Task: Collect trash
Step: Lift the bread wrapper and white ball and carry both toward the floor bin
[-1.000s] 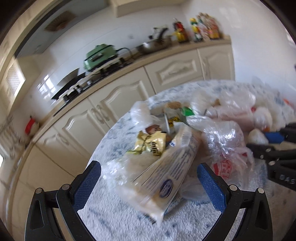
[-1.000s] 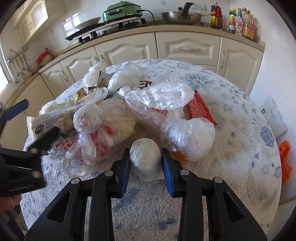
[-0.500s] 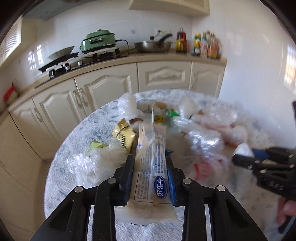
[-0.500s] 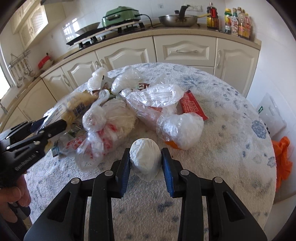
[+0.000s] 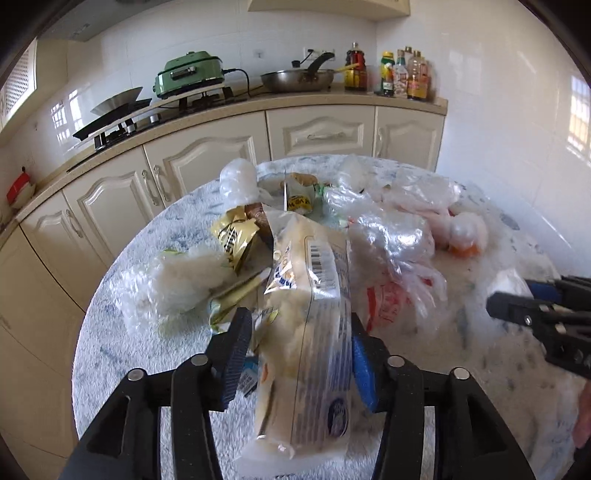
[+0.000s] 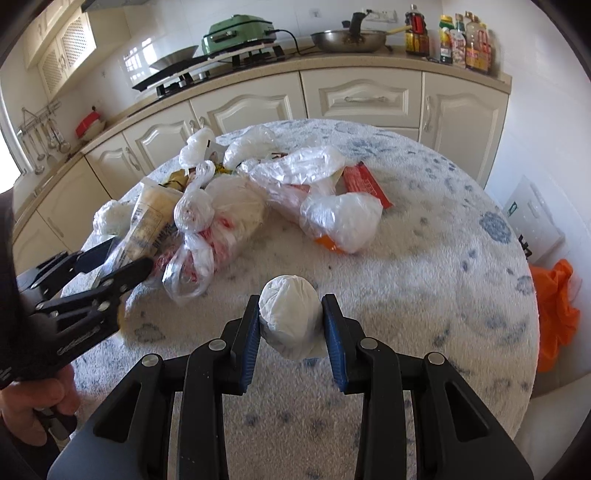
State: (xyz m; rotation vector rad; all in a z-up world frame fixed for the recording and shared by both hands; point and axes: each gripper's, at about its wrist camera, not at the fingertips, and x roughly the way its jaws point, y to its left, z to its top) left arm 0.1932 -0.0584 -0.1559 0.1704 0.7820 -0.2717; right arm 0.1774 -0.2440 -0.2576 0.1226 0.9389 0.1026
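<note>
My left gripper is shut on a long clear printed food wrapper and holds it above the round table; it shows from the side in the right wrist view. My right gripper is shut on a small white knotted plastic bag, lifted over the table's front; it also shows in the left wrist view. A heap of trash lies mid-table: clear plastic bags, a red-printed bag, a red wrapper, a gold wrapper.
The table has a fluffy white and blue cover. Cream kitchen cabinets with a stove, green cooker, pan and bottles stand behind. An orange bag and a white bin are on the floor at right.
My left gripper closed on the long wrapper and lifted it, tilting it upright. My right gripper pulled back from the heap with the white bag.
</note>
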